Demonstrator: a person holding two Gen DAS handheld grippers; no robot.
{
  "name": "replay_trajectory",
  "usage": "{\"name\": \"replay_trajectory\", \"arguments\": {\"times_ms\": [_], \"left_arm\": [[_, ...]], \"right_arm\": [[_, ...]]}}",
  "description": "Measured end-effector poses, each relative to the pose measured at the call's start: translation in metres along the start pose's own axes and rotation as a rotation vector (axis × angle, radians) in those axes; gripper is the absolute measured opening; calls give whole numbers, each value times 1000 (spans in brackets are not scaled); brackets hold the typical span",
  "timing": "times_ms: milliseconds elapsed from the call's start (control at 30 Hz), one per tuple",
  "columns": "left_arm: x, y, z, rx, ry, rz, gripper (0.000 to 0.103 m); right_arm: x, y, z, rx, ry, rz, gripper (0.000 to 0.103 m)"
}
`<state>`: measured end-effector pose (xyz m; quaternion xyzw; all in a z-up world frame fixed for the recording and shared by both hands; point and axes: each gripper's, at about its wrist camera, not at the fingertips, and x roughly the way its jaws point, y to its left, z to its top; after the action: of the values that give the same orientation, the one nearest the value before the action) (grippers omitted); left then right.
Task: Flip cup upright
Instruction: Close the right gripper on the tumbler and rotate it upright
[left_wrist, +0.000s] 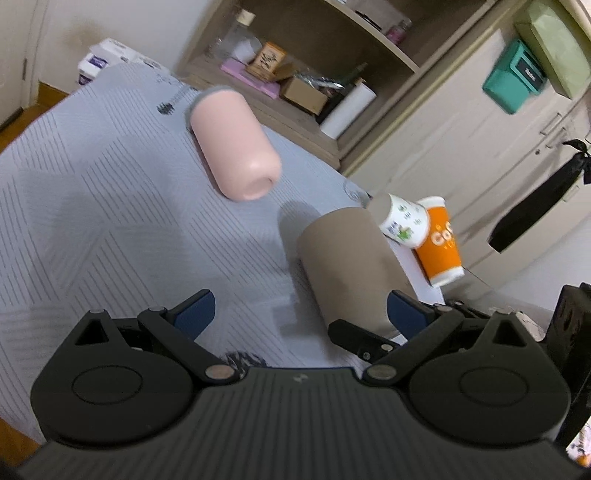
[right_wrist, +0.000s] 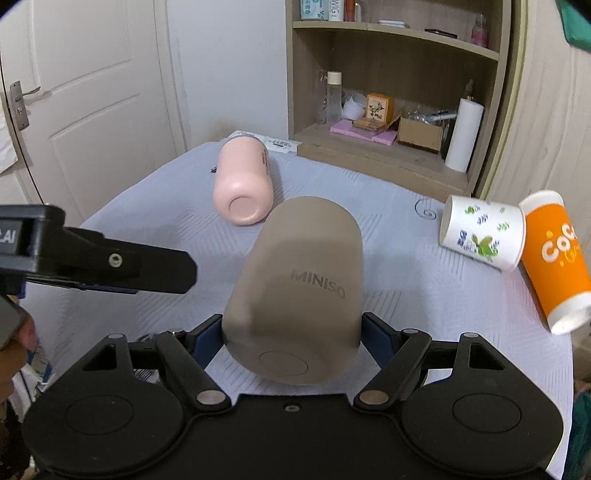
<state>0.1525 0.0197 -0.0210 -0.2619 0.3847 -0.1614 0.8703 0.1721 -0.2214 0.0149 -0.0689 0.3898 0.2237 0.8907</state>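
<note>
A taupe MINISO cup (right_wrist: 295, 291) lies tilted between my right gripper's (right_wrist: 291, 336) blue pads, which press its base end; the cup leans away over the bed. It also shows in the left wrist view (left_wrist: 347, 266), to the right of my open, empty left gripper (left_wrist: 299, 314). The left gripper's finger (right_wrist: 122, 266) reaches in from the left in the right wrist view, apart from the cup. A pink cup (right_wrist: 243, 184) lies on its side farther back, also in the left wrist view (left_wrist: 232, 144).
A grey patterned bedspread (right_wrist: 388, 295) covers the surface. A white floral paper cup (right_wrist: 480, 232) and an orange paper cup (right_wrist: 557, 258) lie tipped at the right edge. A shelf unit (right_wrist: 388, 92) stands behind, a door (right_wrist: 81, 110) at left.
</note>
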Motion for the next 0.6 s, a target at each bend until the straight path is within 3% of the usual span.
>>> {"name": "replay_trajectory", "arguments": {"times_ms": [600], "left_arm": [[21, -25, -19, -36, 192, -226, 100]], "right_arm": [[-35, 0, -39, 93, 63, 68, 83]]}}
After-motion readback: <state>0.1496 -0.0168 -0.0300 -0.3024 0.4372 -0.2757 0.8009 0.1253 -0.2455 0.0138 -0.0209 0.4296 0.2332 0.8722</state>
